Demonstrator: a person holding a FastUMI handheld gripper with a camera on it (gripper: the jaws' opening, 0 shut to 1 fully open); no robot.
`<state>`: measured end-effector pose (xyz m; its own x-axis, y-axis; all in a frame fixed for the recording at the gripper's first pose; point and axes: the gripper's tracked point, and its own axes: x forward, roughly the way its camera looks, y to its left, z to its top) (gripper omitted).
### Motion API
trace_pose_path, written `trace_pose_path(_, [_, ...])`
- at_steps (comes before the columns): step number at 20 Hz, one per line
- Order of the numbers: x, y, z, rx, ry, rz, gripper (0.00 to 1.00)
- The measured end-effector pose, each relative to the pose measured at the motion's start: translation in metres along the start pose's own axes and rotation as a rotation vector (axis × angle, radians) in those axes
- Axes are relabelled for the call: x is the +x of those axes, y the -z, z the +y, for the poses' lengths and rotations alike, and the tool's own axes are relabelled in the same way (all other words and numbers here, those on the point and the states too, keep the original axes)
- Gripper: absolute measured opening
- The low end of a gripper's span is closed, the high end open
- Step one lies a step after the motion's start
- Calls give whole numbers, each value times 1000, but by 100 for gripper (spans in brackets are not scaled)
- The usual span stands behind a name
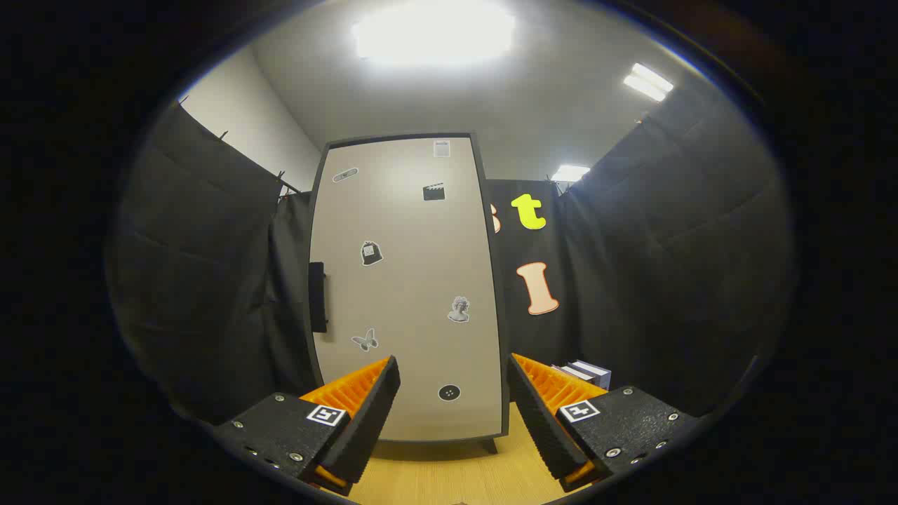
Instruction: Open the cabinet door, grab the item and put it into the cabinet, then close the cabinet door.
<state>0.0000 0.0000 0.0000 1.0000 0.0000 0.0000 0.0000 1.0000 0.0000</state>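
A tall cabinet point(410, 280) with a pale grey door stands on the wooden table point(449, 477) straight ahead, beyond my fingers. Its door is closed and carries several small stickers. A black handle point(318, 297) runs along the door's left edge. My gripper point(453, 379) is open, with nothing between its fingers; the lower part of the door shows in the gap. A small stack of books point(586, 372) lies on the table to the right of the cabinet, just behind my right finger.
Black cloth walls close in the booth on the left, right and behind the cabinet. Ceiling lights glare above. Bare tabletop lies between my fingers and the cabinet's foot.
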Motion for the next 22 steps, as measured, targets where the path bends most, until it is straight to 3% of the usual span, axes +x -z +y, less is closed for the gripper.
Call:
trace_pose_path(16, [6,13,11,-2,-32,27,95])
trace_pose_path(22, [25,7,37,20,-92,30,95])
